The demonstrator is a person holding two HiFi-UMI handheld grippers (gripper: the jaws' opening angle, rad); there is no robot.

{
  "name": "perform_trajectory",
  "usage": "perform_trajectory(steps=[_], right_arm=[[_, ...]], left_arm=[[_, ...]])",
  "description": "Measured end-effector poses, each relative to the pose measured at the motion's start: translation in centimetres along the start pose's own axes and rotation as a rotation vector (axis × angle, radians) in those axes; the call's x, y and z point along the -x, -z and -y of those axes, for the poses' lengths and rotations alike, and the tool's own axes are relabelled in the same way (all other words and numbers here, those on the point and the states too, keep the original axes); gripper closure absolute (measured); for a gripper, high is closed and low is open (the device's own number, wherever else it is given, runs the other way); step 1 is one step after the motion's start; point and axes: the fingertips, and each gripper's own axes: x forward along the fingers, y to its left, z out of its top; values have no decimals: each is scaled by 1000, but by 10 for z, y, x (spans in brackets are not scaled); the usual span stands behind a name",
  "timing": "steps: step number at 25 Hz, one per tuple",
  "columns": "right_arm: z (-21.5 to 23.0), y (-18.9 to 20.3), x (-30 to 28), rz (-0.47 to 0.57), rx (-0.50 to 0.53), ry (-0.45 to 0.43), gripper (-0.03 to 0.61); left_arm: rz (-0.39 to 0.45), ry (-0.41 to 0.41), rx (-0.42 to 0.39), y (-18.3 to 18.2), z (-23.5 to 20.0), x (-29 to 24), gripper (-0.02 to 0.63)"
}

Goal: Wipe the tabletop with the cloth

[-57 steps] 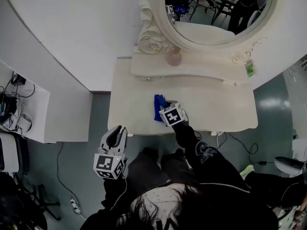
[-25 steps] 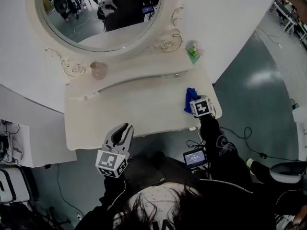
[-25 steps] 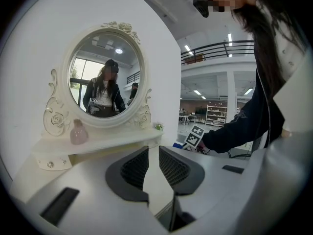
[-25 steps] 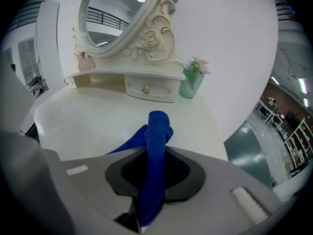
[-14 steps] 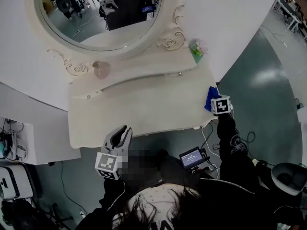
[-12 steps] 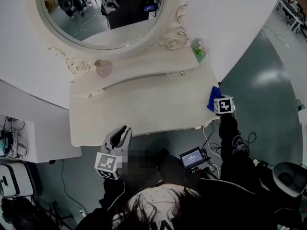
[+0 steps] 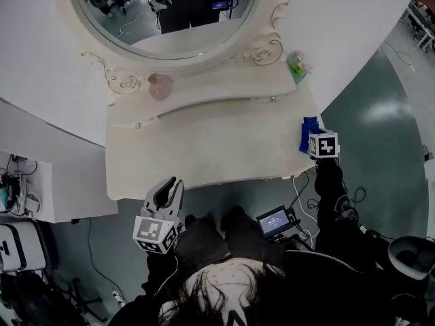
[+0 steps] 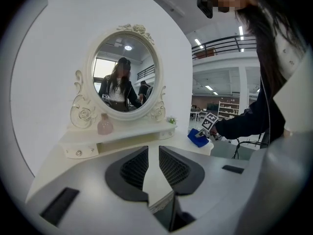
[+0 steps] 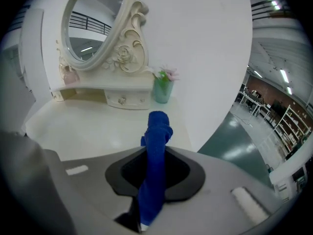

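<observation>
As right claw [image 7: 313, 136], clamped on cloth [image 7: 309, 125], sits at desk [image 7: 204, 148] right edge, the stroke should run leftward; left claw [image 7: 170, 187] ajar, empty.

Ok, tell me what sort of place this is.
Probably a lab or workshop hall with a staged bedroom corner: a white dressing table and oval mirror on a glossy green floor, shelving beyond.

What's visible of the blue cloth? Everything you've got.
The blue cloth looks like soft, fuzzy fabric, bunched into a narrow roll. The right claw is shut on it, with one end poking out past the jaws. It sits at the right end of the tabletop, seemingly pressed on the surface.
</observation>
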Motion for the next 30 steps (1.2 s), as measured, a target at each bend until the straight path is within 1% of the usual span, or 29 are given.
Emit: perform_trajectory(steps=[4, 7, 11, 16, 23, 26, 30], right_arm=[[-55, -29, 21, 63, 21, -62, 508], [-109, -48, 36, 101, 26, -111, 508], [-196, -67, 49, 131, 51, -184, 508], [-323, -83, 59, 156, 61, -282, 508], [-522, -81, 76, 149, 155, -472, 508], [-601, -72, 87, 135, 191, -555, 507], [-697, -55, 101, 110, 271, -667, 508]], left_arm=[[21, -4, 5, 1, -24, 19, 549], [34, -16, 8, 6, -51, 40, 549], [35, -47, 12, 19, -98, 81, 549], [51, -97, 56, 36, -167, 133, 549], [58, -142, 81, 63, -228, 201, 549], [63, -176, 103, 76, -248, 228, 549], [71, -223, 134, 90, -268, 255, 549]])
